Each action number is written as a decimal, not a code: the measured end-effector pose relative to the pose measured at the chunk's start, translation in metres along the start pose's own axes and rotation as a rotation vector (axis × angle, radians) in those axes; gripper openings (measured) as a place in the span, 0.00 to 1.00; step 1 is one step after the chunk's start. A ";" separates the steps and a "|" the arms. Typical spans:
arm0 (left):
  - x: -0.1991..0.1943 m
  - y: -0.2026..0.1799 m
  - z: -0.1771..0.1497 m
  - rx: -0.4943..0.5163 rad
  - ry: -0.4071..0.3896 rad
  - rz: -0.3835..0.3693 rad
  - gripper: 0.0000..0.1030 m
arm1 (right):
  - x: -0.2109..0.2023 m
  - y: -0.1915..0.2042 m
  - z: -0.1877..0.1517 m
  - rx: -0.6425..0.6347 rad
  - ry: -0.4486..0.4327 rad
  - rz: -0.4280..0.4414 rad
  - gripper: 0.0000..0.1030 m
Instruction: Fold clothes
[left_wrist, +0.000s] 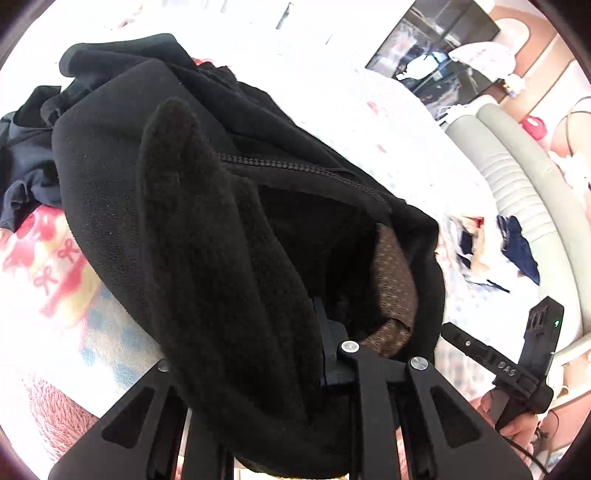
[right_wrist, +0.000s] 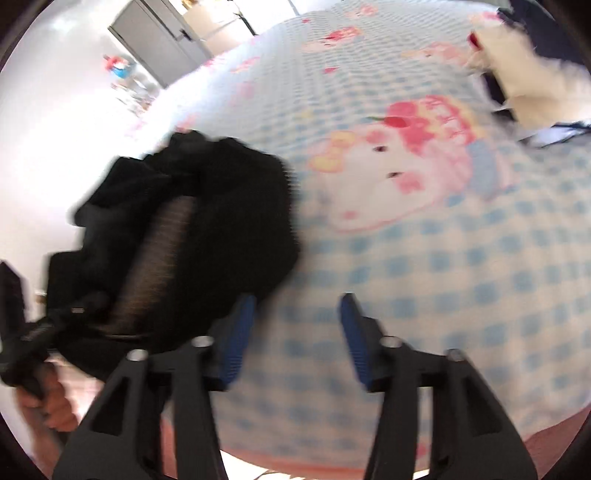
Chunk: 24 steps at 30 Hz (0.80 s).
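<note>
Holding the black fleece (left_wrist: 177, 229) off the bed (right_wrist: 443, 258), the left gripper (left_wrist: 332, 343) has its jaws nearly closed on a bunch of the cloth, which drapes over the mechanism and hides most of both fingers. A brown patterned lining (left_wrist: 395, 280) shows inside the bundle, and a zip (left_wrist: 295, 166) runs across it.

The right gripper (right_wrist: 295, 332) holds nothing. Its jaws stand about half open, blue pads (right_wrist: 236, 339) bare, over the checked sheet. From that wrist view the fleece sits at about 9 o'clock, just beside the left pad; whether it touches cannot be told through the blur.

Progress, as judged: the fold on this garment is not begun. It hangs crumpled, with no flat lay and no crease set. A dark blue garment (left_wrist: 26, 173) lies loose at 9 o'clock in the left wrist view, and a mixed heap (left_wrist: 491, 243) of white and navy items lies at 3 o'clock, none folded. No finished stack is in view. Remaining work: spread the fleece, fold it, then deal with the other pieces.
</note>
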<state>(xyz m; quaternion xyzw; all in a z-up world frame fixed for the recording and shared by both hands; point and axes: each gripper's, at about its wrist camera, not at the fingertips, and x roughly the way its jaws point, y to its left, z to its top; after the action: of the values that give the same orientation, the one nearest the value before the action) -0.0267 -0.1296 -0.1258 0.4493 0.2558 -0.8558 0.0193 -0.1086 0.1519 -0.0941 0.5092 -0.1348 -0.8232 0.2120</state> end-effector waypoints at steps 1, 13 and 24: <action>-0.002 0.001 -0.004 0.002 0.001 -0.004 0.18 | -0.003 0.003 0.000 -0.002 0.001 0.030 0.67; -0.015 0.042 -0.026 -0.070 0.048 -0.070 0.22 | 0.084 0.032 0.019 0.024 0.092 -0.048 0.91; 0.008 0.065 -0.023 -0.119 0.078 -0.072 0.45 | 0.149 0.057 0.062 0.000 0.164 0.170 0.48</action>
<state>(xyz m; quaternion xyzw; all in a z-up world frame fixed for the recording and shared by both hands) 0.0027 -0.1737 -0.1700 0.4707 0.3228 -0.8211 0.0054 -0.2110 0.0301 -0.1581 0.5614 -0.1596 -0.7580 0.2914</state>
